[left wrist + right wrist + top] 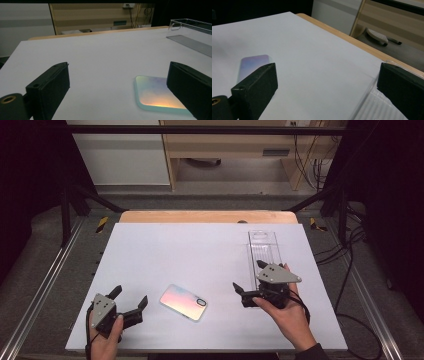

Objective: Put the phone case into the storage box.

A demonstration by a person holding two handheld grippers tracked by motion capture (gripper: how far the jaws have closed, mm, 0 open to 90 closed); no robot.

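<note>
While each hand-held gripper [131,300] [248,281] gapes empty, phone case [183,302] bears no readable writing.

- My left gripper [130,301] is black, with two blocky jaws and a grey three-cornered plate on top.
- My right gripper [248,282] matches it: black body, grey plate dotted with dark screws.
- A black cable trails from each.
- I see a brass-ringed hole by one jaw in both gripper views.
- A dark sleeve [311,353] covers my right forearm.
</note>
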